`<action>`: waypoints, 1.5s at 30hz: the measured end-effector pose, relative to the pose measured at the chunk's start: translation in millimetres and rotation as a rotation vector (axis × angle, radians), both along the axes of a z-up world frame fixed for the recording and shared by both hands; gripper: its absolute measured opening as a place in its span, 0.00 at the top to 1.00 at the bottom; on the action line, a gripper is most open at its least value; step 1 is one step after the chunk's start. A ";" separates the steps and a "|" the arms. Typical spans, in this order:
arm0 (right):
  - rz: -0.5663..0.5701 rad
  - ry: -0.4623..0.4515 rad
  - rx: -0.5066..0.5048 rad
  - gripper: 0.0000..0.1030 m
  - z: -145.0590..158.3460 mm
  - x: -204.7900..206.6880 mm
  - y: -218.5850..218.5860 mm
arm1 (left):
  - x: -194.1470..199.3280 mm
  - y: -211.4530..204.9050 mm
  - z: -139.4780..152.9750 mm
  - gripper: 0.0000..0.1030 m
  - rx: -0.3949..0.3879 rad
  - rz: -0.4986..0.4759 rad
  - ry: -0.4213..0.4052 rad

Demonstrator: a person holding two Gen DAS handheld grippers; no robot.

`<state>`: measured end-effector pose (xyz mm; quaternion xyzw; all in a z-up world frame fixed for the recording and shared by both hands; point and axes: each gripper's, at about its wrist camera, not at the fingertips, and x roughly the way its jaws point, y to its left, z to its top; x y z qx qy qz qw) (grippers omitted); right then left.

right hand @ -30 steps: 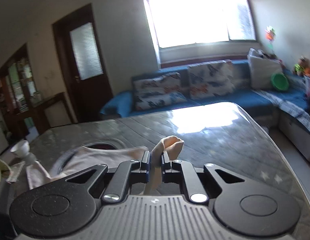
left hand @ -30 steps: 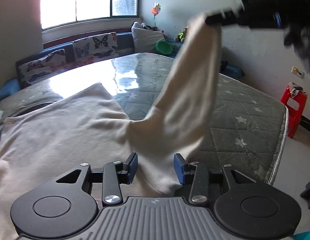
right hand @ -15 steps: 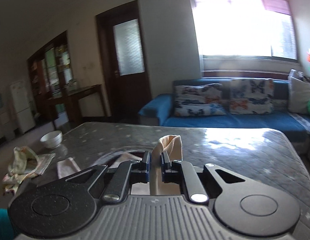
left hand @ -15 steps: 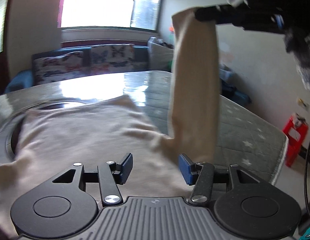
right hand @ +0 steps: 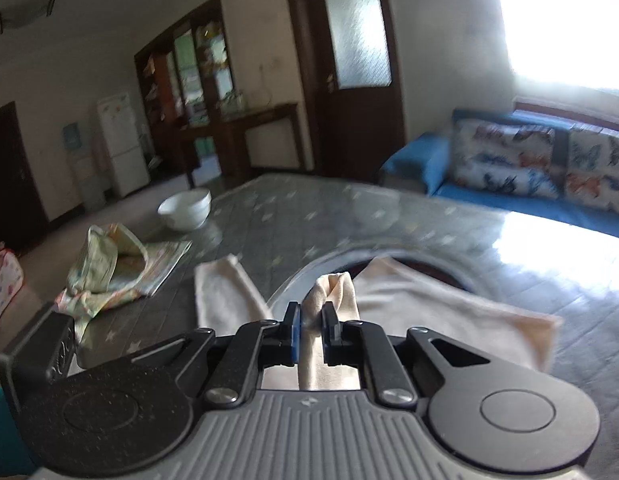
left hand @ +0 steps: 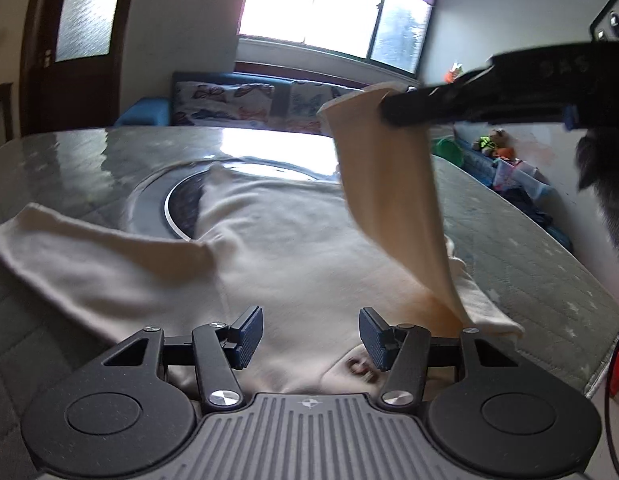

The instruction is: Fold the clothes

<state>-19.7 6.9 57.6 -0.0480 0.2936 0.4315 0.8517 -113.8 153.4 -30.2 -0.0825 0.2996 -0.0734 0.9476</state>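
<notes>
Quilted table [left hand: 529, 280], right tool [right hand: 309, 334] pinching sleeve [right hand: 333, 292] (bowl [right hand: 185, 210] beyond)

I see a cream sweatshirt [left hand: 301, 264] spread flat across the quilted table [left hand: 529, 272], its body over the round inset at the middle. One sleeve [left hand: 89, 256] lies stretched toward the left edge; the other sleeve [left hand: 393, 184] is lifted, hanging taut from its cuff.

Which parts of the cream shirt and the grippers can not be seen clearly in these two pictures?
- Print on the cream shirt: left wrist view, blurred, partly behind the left gripper.
- Shirt hem: left wrist view, hidden under that gripper's body.
- Sleeve below the right gripper: right wrist view, hidden by its body.
</notes>
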 end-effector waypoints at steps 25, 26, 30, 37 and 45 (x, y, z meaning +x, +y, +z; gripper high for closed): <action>-0.068 0.048 -0.319 0.80 -61.9 20.8 -99.9 | 14.7 17.8 -4.9 0.50 -0.010 0.090 0.038; -0.053 0.044 -0.320 0.80 -64.9 20.3 -99.2 | 15.5 17.4 -4.4 0.52 -0.006 0.091 0.040; 0.007 0.005 -0.327 0.78 -70.8 18.5 -90.7 | 17.5 14.0 -2.8 0.68 0.023 0.096 0.039; 0.122 -0.027 -0.363 0.78 -78.1 25.4 -72.1 | 18.8 11.7 0.4 0.86 0.053 0.105 0.038; 0.090 -0.023 -0.391 0.97 -77.7 29.3 -80.5 | 22.4 8.7 11.4 0.91 0.065 0.093 -0.001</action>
